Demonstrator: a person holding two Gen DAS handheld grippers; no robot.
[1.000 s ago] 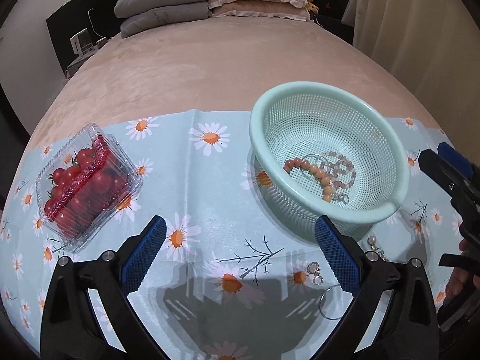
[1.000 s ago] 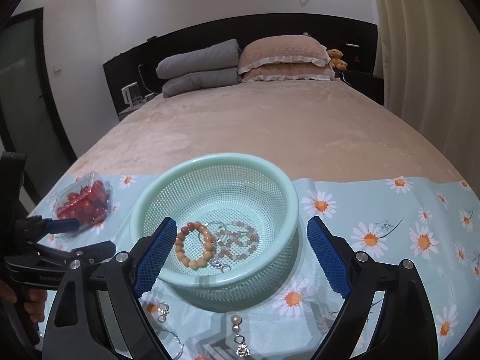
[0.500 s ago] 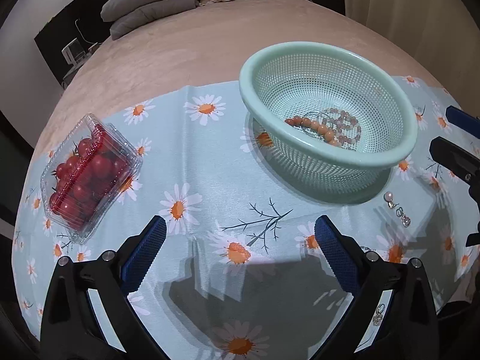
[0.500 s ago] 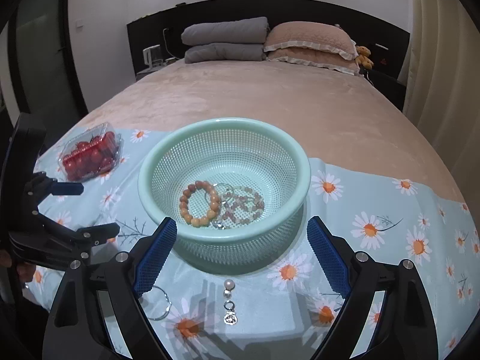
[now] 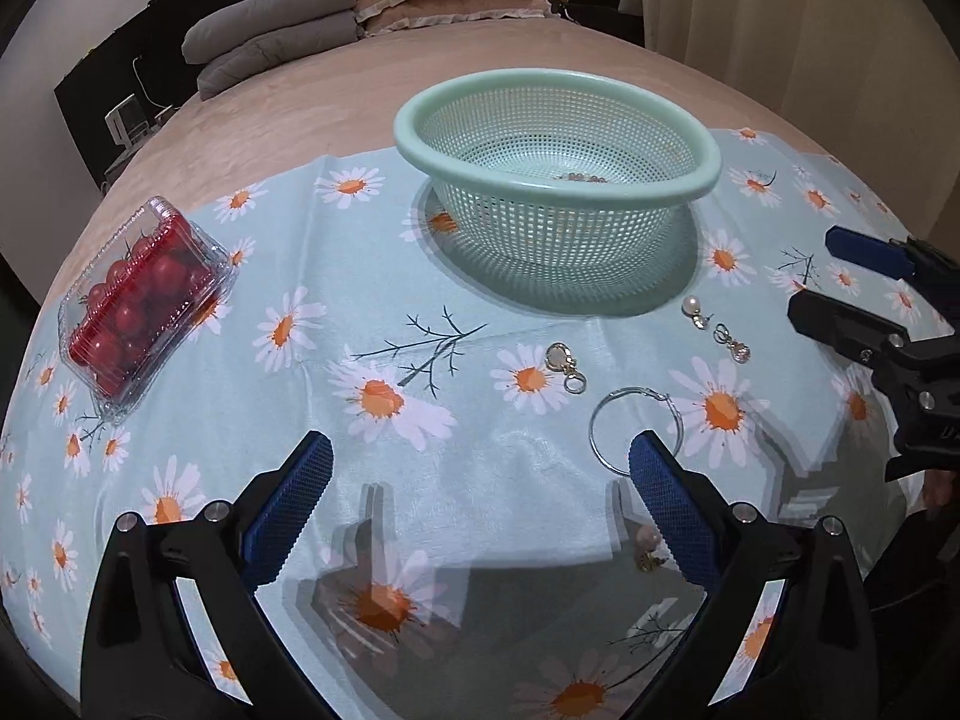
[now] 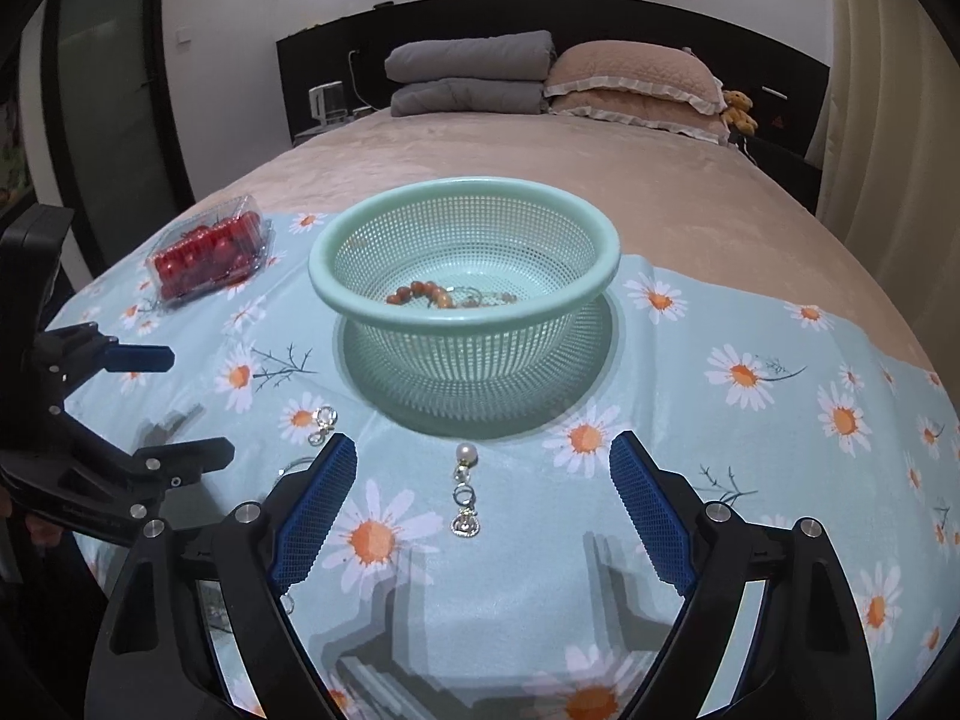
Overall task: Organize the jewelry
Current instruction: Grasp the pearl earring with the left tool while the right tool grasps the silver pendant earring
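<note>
Left hand-held gripper [image 5: 480,501] is spread wide and holds nothing, over bare daisy cloth [image 5: 420,480]; its right finger overlaps the near edge of a silver hoop [image 5: 636,429]. Right hand-held gripper [image 6: 483,519] is likewise wide apart and empty, a pearl drop earring [image 6: 465,495] lying between its fingers. A small charm [image 5: 564,363] lies just beyond. Farther on, the green basket [image 6: 462,240] holds beaded bracelets [image 6: 429,294]. A tomato box [image 5: 141,303] sits well left, near the cloth's edge on the bed [image 6: 540,150].
</note>
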